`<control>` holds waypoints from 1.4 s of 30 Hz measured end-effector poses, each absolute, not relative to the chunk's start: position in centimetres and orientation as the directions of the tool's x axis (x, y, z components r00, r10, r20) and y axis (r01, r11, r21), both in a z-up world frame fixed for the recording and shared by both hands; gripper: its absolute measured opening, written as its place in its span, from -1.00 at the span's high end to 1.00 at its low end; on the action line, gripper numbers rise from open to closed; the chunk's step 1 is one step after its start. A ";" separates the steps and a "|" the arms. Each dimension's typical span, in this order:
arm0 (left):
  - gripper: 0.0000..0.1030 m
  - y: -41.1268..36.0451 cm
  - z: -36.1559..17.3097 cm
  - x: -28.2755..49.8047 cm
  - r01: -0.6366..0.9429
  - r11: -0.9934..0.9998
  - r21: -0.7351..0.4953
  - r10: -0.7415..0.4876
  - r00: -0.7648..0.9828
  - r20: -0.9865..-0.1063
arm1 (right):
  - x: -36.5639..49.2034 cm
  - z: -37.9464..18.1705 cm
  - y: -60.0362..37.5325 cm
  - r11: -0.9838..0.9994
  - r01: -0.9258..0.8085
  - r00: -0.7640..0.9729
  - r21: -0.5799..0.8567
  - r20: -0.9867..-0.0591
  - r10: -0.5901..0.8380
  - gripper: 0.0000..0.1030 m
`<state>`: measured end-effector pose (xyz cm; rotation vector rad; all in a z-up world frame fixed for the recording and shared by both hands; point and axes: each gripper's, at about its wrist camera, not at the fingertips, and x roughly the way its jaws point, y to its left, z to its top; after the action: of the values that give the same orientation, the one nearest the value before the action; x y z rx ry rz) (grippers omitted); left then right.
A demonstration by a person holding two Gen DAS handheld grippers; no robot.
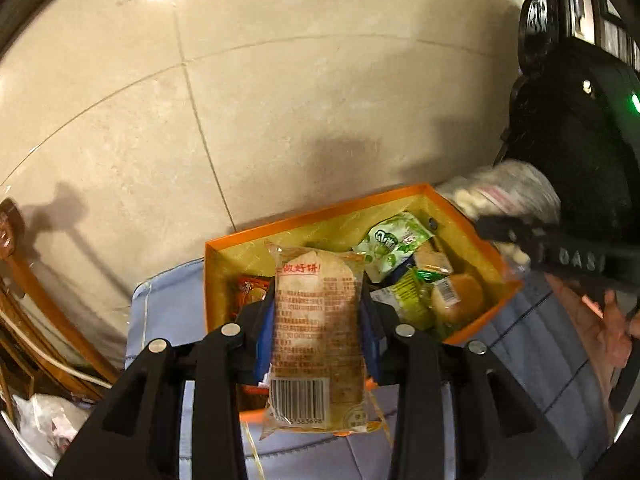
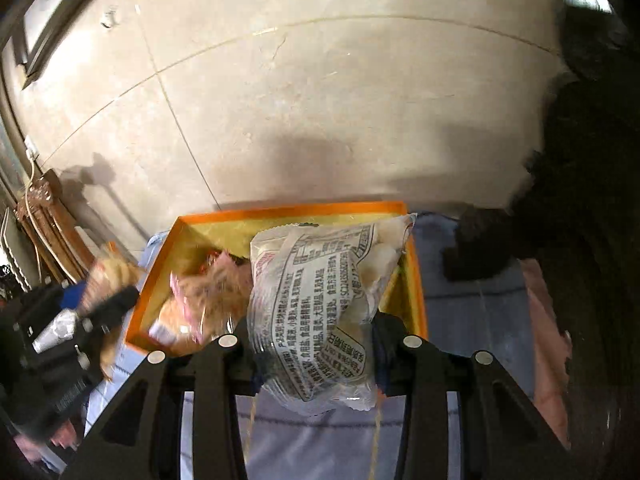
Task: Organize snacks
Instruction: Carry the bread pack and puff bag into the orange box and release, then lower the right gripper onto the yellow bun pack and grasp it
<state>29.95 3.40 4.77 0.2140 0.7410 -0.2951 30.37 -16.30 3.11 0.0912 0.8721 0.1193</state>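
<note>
A beige tiled floor is spreading behind the orange box sitting on blue fabric; the left tongs are pinching a biscuit packet above the box, and the right tongs are pinching a clear candy bag over its rim.

Left tongs clamped on a clear-wrapped biscuit packet, barcode end nearest the lens, held above the orange box. Box sits on pale blue fabric; green packets and a round bun inside. Right tongs at the box's far corner, gripping a blurred white packet. Tiled floor beyond.
</note>
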 end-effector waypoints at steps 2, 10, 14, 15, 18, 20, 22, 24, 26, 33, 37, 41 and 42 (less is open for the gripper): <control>0.33 3.1 4.0 31.0 0.344 0.931 0.119 -0.170 0.701 -0.693 | 31.6 2.7 -15.8 0.992 -0.075 0.628 0.103 -0.768 0.127 0.16; -0.92 1.4 1.6 30.8 0.424 0.878 0.221 -0.190 0.733 -0.653 | 33.3 1.8 -16.3 0.993 -0.015 0.568 0.120 -0.816 0.107 -0.93; -0.92 1.4 1.2 28.3 0.489 0.837 0.246 -0.218 0.710 -0.669 | 31.6 2.0 -18.1 0.980 0.041 0.526 0.196 -0.838 0.146 -0.93; -0.92 1.5 1.2 27.2 0.505 0.826 0.251 -0.228 0.706 -0.671 | 30.8 2.1 -18.4 0.979 0.053 0.515 0.199 -0.845 0.144 -0.93; -0.92 1.6 0.9 21.9 0.556 0.779 0.290 -0.251 0.701 -0.668 | 26.5 1.6 -19.3 0.979 0.106 0.458 0.173 -0.883 0.106 -0.93; -0.92 1.7 0.5 17.9 0.603 0.755 0.257 -0.298 0.665 -0.685 | 22.3 0.2 -19.8 0.975 0.148 0.387 0.165 -0.917 0.096 -0.93; -0.92 1.7 -0.8 13.2 0.662 0.720 0.209 -0.359 0.613 -0.704 | 18.1 -1.9 -20.3 0.964 0.207 0.320 0.165 -0.943 0.092 -0.93; -0.92 1.1 -2.2 9.6 0.700 0.686 0.197 -0.383 0.579 -0.720 | 14.7 -4.5 -20.3 0.955 0.254 0.224 0.154 -0.970 0.097 -0.93; -0.92 0.5 -4.5 5.7 0.747 0.634 0.201 -0.408 0.544 -0.734 | 11.1 -7.5 -19.4 0.952 0.268 0.103 0.149 -0.987 0.125 -0.93; -0.92 -1.8 -10.3 -0.2 0.791 0.571 0.218 -0.363 0.482 -0.798 | 6.4 -11.7 -16.5 0.931 0.342 -0.069 0.130 -0.984 0.163 -0.93; -0.92 -2.8 -11.3 -1.2 0.744 0.628 0.229 -0.332 0.522 -0.786 | 5.9 -13.1 -15.7 0.892 0.426 -0.108 0.154 -0.970 0.219 -0.93; -0.92 -3.6 -12.8 -1.2 0.666 0.701 0.257 -0.275 0.584 -0.764 | 6.5 -13.6 -15.5 0.894 0.439 -0.126 0.090 -0.979 0.161 -0.93; -0.92 -3.8 -13.2 -1.0 0.660 0.707 0.255 -0.268 0.583 -0.767 | 6.7 -13.7 -16.0 0.883 0.462 -0.132 0.087 -0.977 0.165 -0.93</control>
<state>-0.99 -3.84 -13.18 0.5650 0.7708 -0.5767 6.69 -15.95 -13.74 0.4844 1.7049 -0.2729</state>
